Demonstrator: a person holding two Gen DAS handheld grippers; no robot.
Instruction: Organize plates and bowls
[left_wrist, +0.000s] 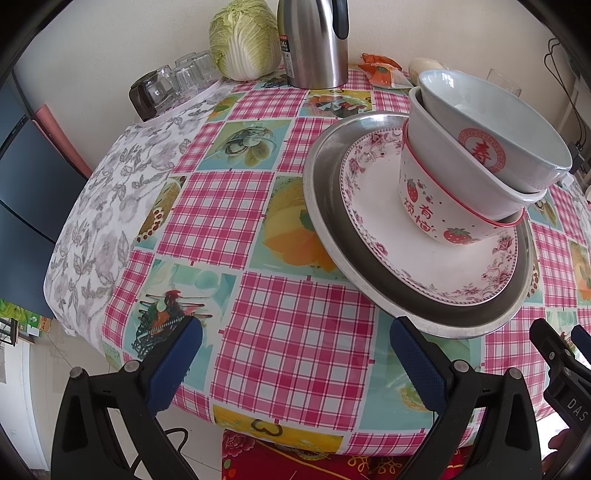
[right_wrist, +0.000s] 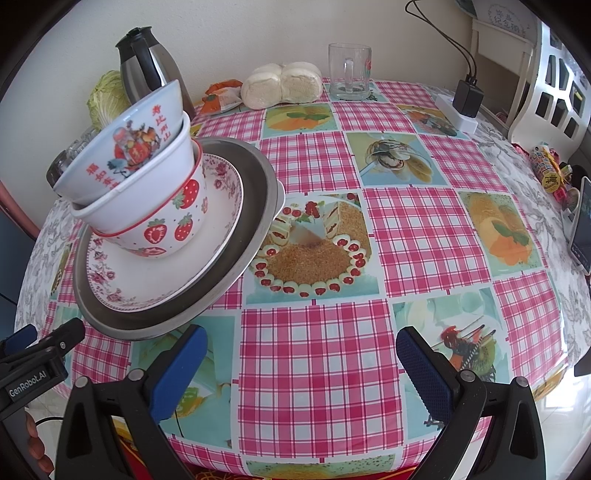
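Observation:
A steel tray (left_wrist: 325, 206) (right_wrist: 255, 206) sits on the pink checked tablecloth. On it lies a floral plate (left_wrist: 406, 266) (right_wrist: 155, 280). On the plate stand three nested bowls: a strawberry bowl (left_wrist: 432, 206) (right_wrist: 173, 225) at the bottom, a plain white bowl (left_wrist: 461, 173) (right_wrist: 147, 192), and a pale blue bowl (left_wrist: 498, 122) (right_wrist: 129, 140) tilted on top. My left gripper (left_wrist: 295, 332) is open and empty, left of the tray's near edge. My right gripper (right_wrist: 301, 341) is open and empty, right of the tray.
A steel kettle (left_wrist: 314, 44) (right_wrist: 147, 66), a cabbage (left_wrist: 243, 40), upturned glasses (left_wrist: 177, 77), steamed buns (right_wrist: 284, 85), a glass mug (right_wrist: 349, 72), a power strip with charger (right_wrist: 465, 107) and a phone (right_wrist: 583, 229) stand around the table's far and right edges.

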